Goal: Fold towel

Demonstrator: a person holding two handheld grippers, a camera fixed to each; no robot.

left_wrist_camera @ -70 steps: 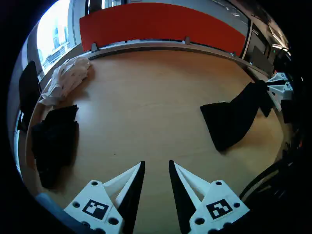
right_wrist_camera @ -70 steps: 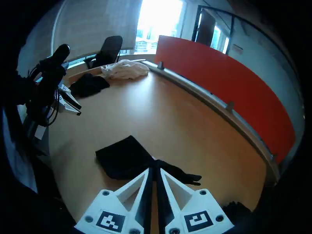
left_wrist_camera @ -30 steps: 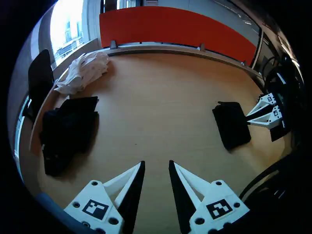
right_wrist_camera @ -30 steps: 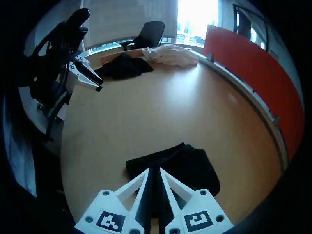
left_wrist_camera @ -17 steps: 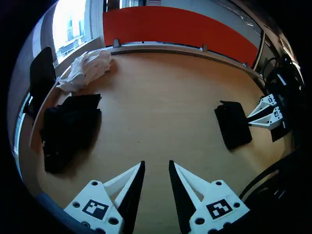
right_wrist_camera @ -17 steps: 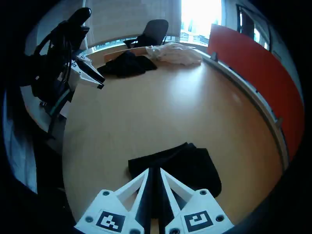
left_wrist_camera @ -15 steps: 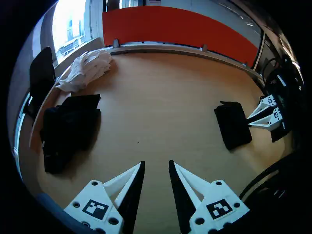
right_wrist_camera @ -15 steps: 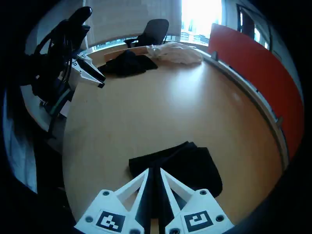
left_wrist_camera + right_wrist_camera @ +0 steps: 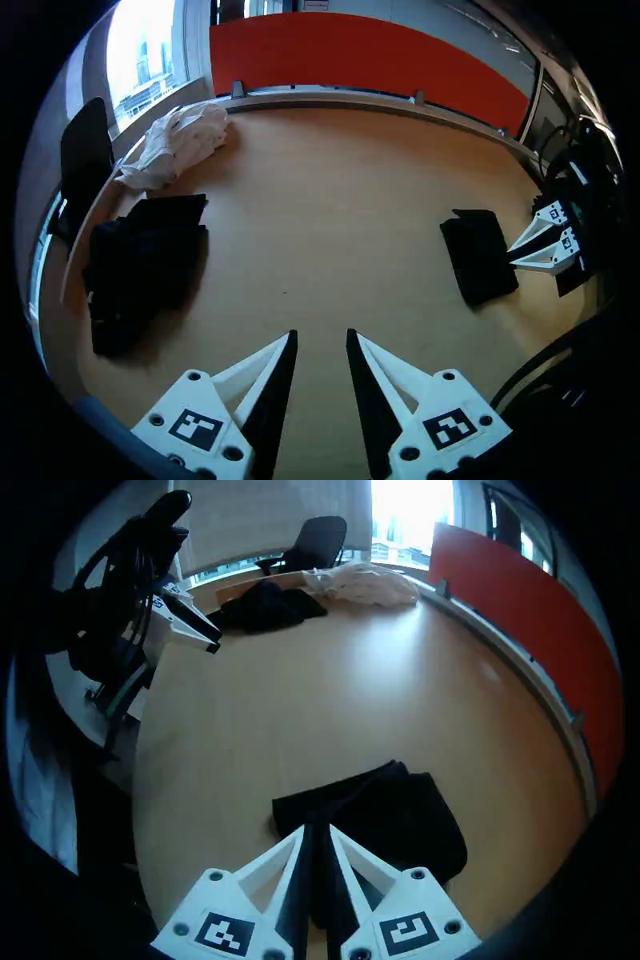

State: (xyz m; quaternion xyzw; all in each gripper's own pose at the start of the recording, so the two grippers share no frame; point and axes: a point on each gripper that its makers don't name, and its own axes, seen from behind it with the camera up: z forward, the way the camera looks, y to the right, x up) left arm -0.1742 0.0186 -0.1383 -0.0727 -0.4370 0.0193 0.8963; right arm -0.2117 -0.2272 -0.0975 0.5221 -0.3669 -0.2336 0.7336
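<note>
Pinching edge of folded black towel (image 9: 400, 820) with right gripper (image 9: 318, 830), flat on table (image 9: 320, 680); holding left gripper (image 9: 320, 334) spread, empty, well apart.

In the left gripper view, the wooden table (image 9: 320, 184) bears a folded black towel (image 9: 480, 258) at 3 o'clock, a dark cloth heap (image 9: 140, 272) at 9 o'clock and a crumpled white cloth (image 9: 180, 142) at 10 o'clock.

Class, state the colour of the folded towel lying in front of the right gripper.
The towel is black, clearest in the right gripper view.
</note>
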